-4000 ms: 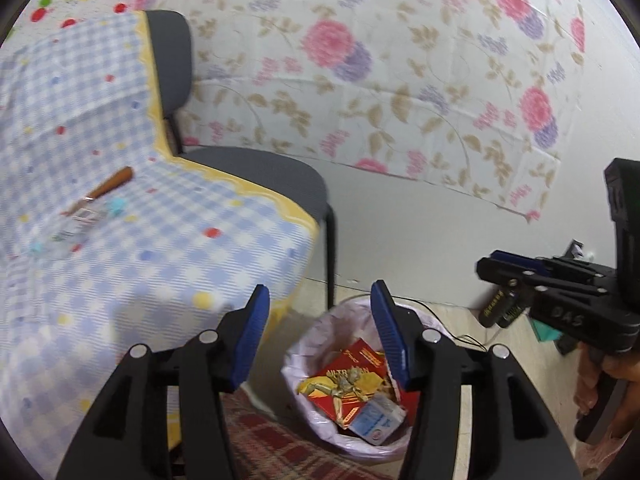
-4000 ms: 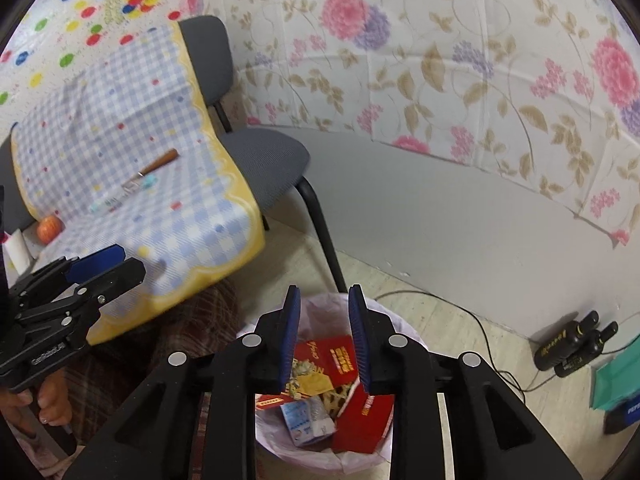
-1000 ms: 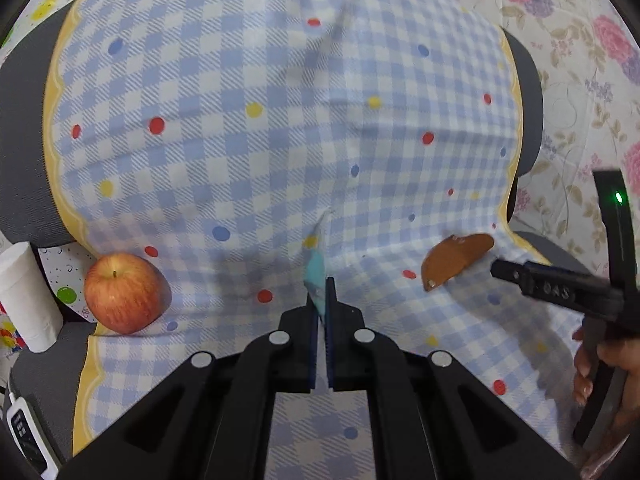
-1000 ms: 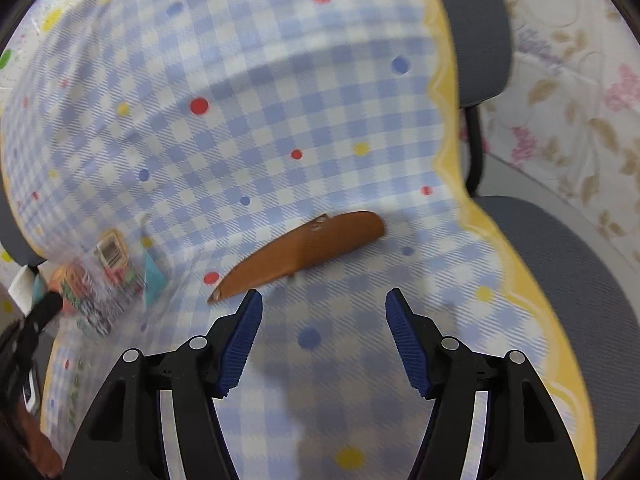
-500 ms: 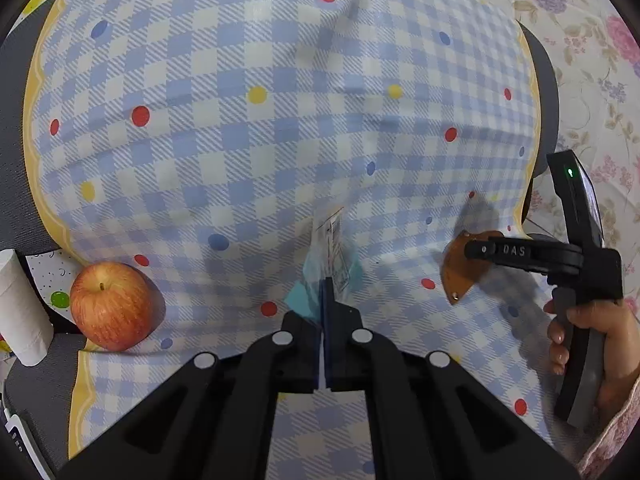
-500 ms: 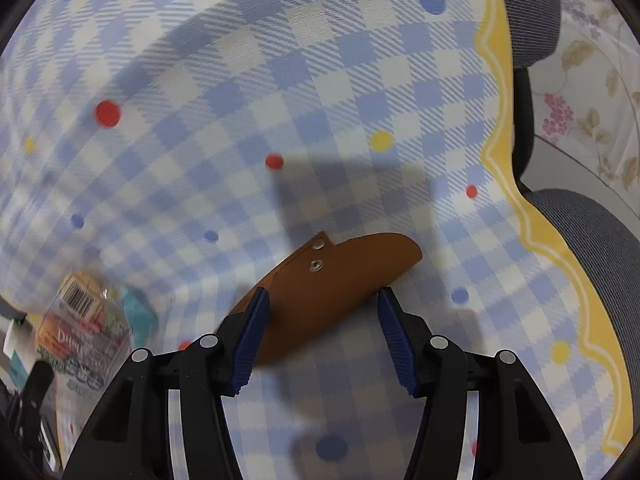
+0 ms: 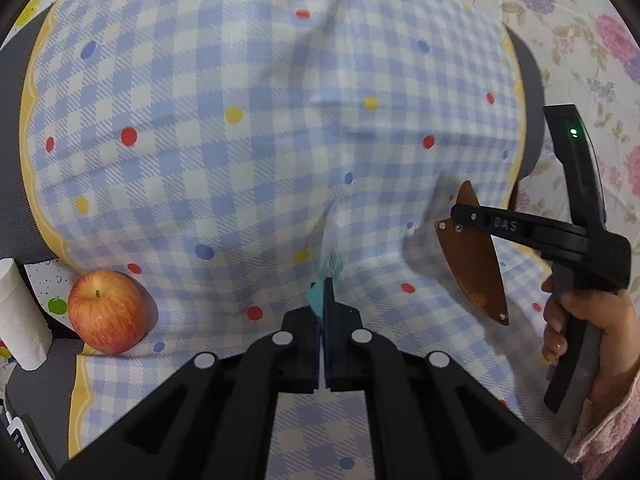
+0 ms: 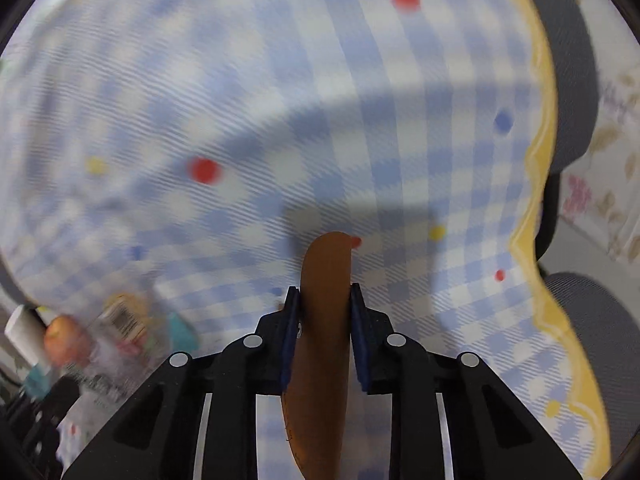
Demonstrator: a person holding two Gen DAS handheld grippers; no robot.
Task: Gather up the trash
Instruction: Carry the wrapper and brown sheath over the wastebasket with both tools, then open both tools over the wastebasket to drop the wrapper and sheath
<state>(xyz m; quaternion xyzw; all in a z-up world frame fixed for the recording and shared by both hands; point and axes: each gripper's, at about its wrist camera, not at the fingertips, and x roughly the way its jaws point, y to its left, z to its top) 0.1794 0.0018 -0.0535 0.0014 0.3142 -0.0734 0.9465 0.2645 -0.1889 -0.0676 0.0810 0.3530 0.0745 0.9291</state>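
In the left wrist view, the left gripper is clenched on a thin clear plastic wrapper with a teal edge, which rises edge-on from between its touching blue pads. The right wrist view shows the right gripper clamping a flat brown leather-like sheath with metal rivets: it lies lengthwise between the blue fingers, its rounded end jutting past the tips, its pointed end trailing back toward the camera. Beneath both spreads a blue-and-white checked cloth with coloured dots and a yellow scalloped border. Farther left, a red apple rests on the cloth beside a white paper cup.
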